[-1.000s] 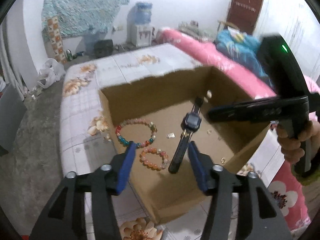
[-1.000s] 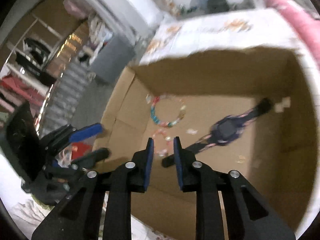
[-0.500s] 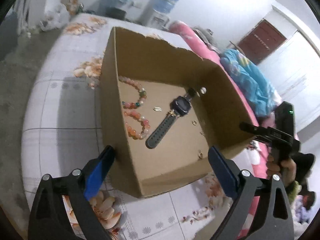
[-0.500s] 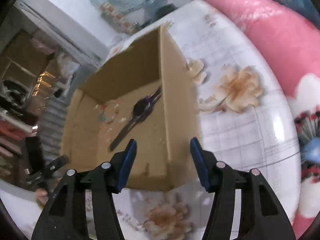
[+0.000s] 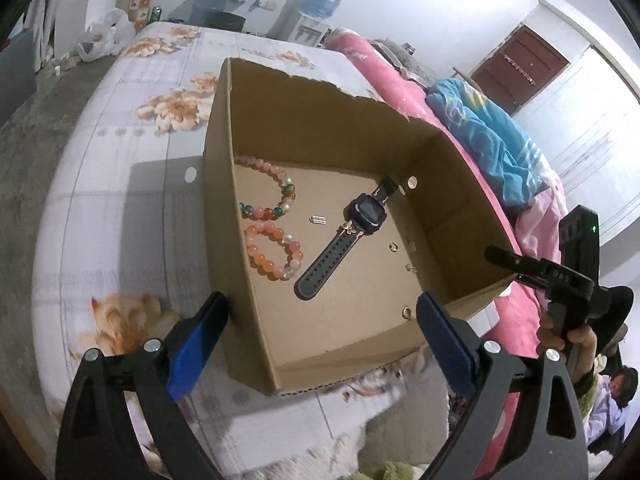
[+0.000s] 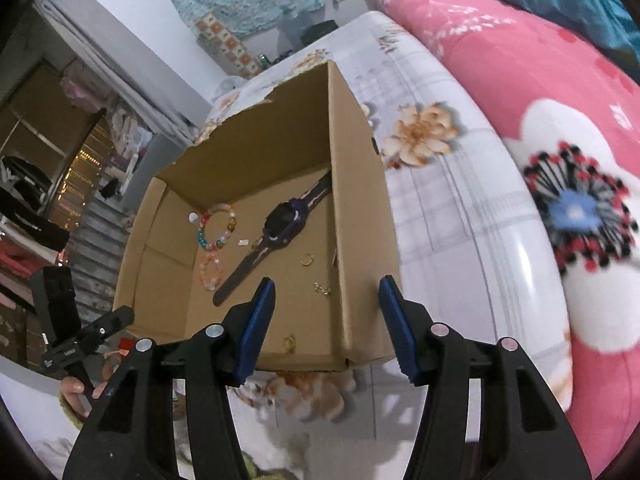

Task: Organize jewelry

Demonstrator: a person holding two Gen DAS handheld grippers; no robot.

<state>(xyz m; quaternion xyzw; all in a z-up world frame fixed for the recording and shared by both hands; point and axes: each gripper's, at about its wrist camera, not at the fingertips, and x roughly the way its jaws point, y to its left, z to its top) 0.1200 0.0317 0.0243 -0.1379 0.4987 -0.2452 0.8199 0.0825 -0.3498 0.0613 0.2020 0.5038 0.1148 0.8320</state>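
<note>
An open cardboard box (image 5: 320, 340) stands on a floral bed sheet; it also shows in the right wrist view (image 6: 360, 208). Inside lie a dark wristwatch (image 5: 344, 240) (image 6: 272, 236), a multicoloured bead bracelet (image 5: 276, 196) (image 6: 218, 228), a pink-orange bead bracelet (image 5: 272, 252) (image 6: 210, 272), small gold rings (image 5: 407, 312) (image 6: 306, 259) and a tiny clasp (image 5: 319, 220). My left gripper (image 5: 320, 332) is open and empty, held back from the box's near corner. My right gripper (image 6: 326, 320) is open and empty, its fingers either side of the box's right wall in the image.
The sheet (image 5: 120, 200) has grey grid lines and orange flowers. A pink floral quilt (image 6: 560, 160) lies to the right, with a blue blanket (image 5: 492, 140) on it. A water dispenser (image 5: 316, 8) and a plastic bag (image 5: 100, 36) are at the far end.
Both grippers have pulled back out of the box and opened wide. The right gripper was nearly shut inside the box a second ago. The jewelry has not moved.
</note>
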